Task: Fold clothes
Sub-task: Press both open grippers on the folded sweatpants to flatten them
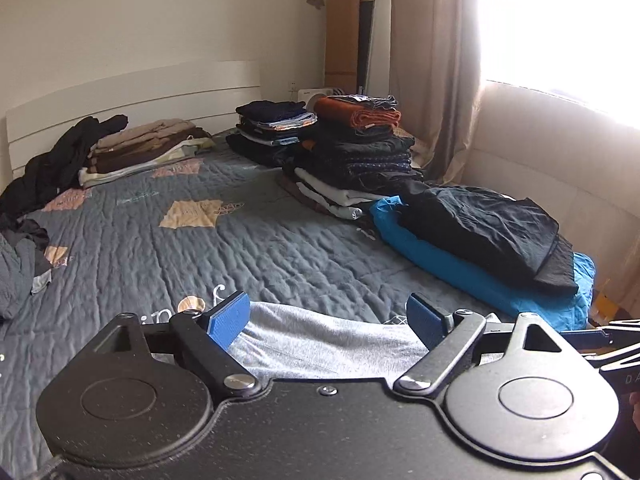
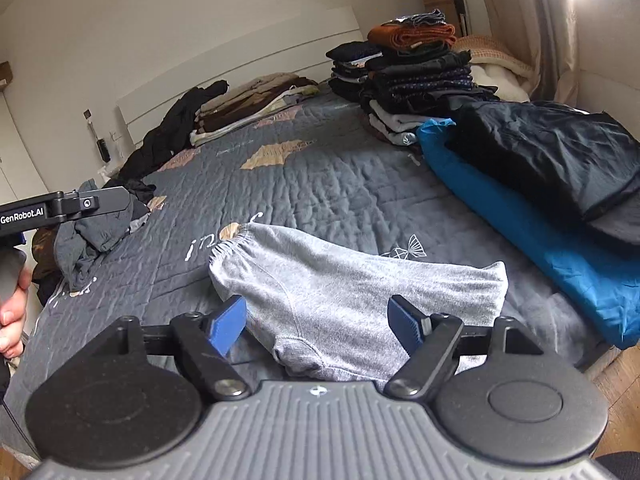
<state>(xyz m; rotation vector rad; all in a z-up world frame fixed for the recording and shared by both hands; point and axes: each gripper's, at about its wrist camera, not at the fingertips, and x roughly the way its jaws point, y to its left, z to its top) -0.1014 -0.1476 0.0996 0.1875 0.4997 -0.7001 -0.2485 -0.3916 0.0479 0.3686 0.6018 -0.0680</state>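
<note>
A light grey pair of sweat shorts lies folded on the dark quilt near the bed's front edge, its elastic waistband at the upper left. My right gripper hangs above its near part, blue pads wide apart, touching nothing. In the left wrist view the same grey shorts show just beyond my left gripper, which is also open and holds nothing. The left gripper's body and the hand on it appear at the left edge of the right wrist view.
Folded stacks stand at the back right of the bed. A black garment on a blue one lies along the right side. Beige folded clothes and a black heap sit by the headboard; crumpled grey clothes lie left.
</note>
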